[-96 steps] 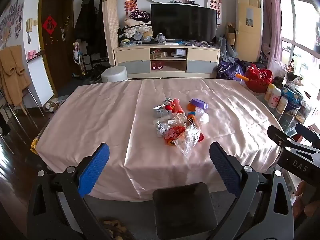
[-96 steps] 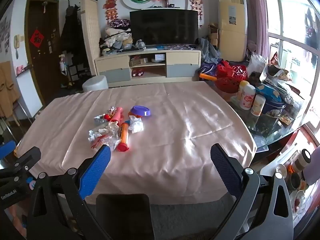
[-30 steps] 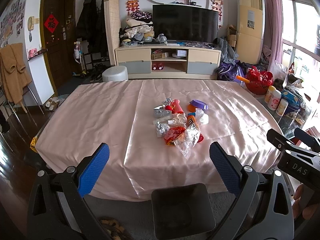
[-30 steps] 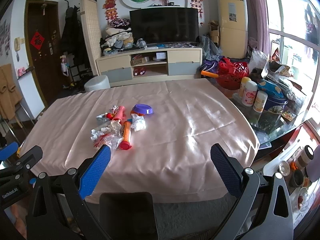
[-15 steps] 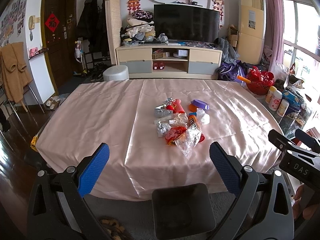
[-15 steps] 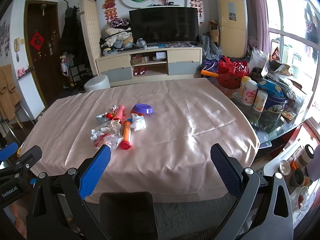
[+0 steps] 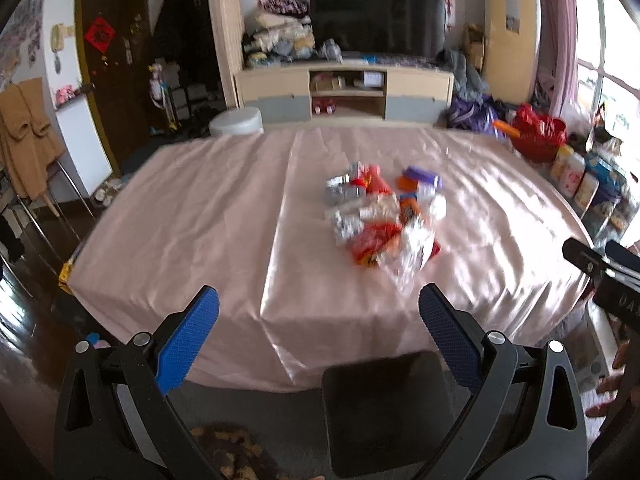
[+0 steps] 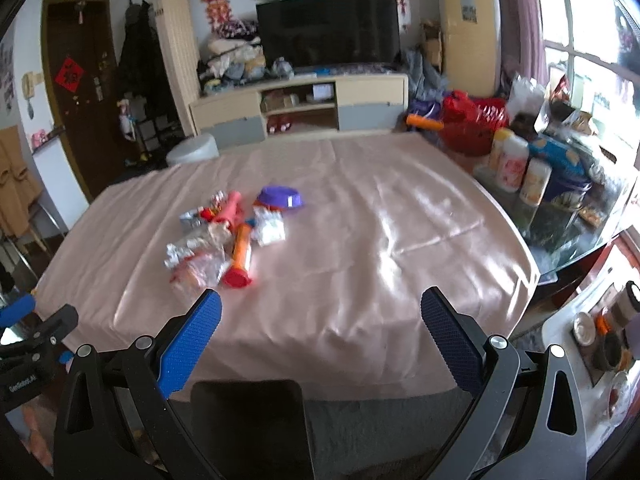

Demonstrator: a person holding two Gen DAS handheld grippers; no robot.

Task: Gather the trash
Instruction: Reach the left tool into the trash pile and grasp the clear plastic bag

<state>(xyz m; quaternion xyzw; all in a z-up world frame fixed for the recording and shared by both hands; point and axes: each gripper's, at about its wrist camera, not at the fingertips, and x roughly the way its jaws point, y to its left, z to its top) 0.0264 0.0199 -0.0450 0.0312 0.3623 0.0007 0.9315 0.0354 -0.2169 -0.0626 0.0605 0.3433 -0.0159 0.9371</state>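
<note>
Trash pile [image 7: 382,224] on pink tablecloth [image 7: 224,216], labels blurred, both tools released

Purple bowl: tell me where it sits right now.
The purple bowl sits on the pink tablecloth at the far right edge of the trash pile, just beyond a crumpled clear wrapper, left of centre in the right wrist view.
</note>
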